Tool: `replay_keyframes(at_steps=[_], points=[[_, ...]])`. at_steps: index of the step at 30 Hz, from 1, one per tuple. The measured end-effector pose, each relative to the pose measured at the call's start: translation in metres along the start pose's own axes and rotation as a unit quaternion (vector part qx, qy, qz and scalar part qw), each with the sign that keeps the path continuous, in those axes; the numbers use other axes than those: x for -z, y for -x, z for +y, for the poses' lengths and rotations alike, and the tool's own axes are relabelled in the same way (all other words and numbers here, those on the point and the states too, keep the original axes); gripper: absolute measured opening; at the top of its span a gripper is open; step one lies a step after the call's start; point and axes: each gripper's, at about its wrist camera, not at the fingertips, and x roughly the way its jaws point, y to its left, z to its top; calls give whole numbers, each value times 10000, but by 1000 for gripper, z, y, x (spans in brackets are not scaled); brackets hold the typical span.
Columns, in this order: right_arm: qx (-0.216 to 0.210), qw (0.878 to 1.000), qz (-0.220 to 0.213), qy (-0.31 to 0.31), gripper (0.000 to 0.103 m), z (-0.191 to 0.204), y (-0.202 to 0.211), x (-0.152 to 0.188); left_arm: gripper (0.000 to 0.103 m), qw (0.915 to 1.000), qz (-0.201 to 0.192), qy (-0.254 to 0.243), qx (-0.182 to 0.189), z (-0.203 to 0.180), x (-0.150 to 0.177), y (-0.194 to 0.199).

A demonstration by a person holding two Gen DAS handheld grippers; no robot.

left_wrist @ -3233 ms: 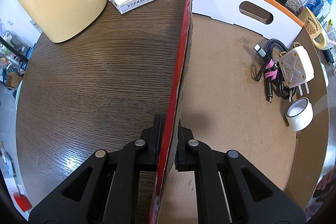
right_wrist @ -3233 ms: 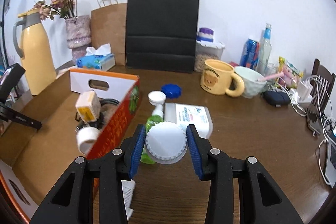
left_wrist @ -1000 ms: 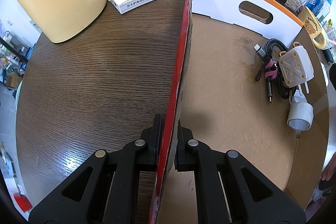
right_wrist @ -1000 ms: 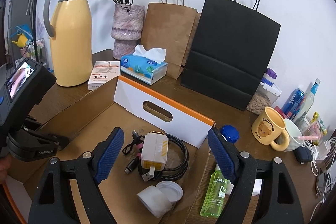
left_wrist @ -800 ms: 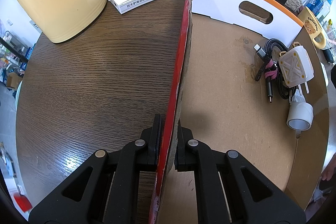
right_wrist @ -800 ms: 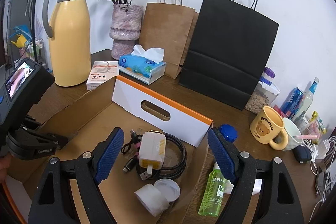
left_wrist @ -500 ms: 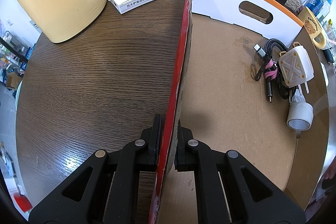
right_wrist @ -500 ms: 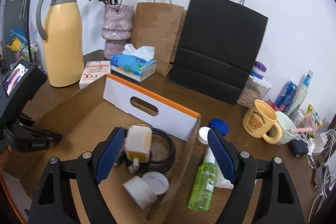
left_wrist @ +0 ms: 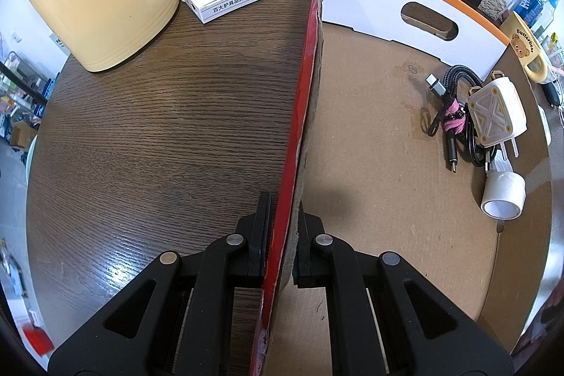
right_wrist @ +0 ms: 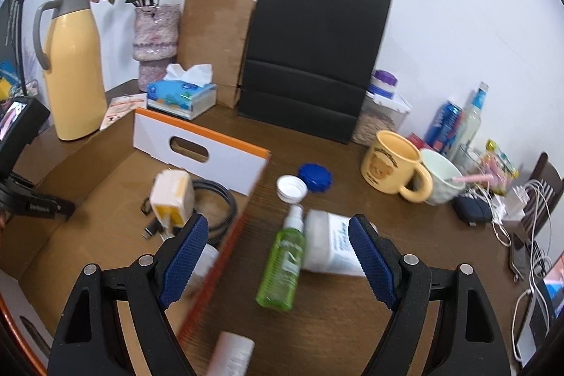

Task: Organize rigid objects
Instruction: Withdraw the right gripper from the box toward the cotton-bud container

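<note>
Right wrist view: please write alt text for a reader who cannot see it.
An open right hand-held gripper with blue pads hovers over a wooden table, above a lying green spray bottle and a white bottle. On its left, a cardboard box holds a charger and a cable.

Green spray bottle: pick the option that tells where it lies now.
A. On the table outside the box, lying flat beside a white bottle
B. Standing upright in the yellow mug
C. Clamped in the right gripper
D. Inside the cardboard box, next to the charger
A. In the right wrist view the green spray bottle lies flat on the table outside the box wall, against the white bottle.
</note>
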Motion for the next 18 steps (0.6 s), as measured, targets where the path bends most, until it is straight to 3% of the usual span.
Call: replay_keyframes(at_steps=[11, 18], points=[[55, 9967, 693, -428, 86, -32, -29, 37, 5, 10000, 1, 2, 3, 0, 0, 0], [-2, 9935, 940, -637, 86, -42, -53, 44, 5, 10000, 2, 1, 3, 0, 0, 0]])
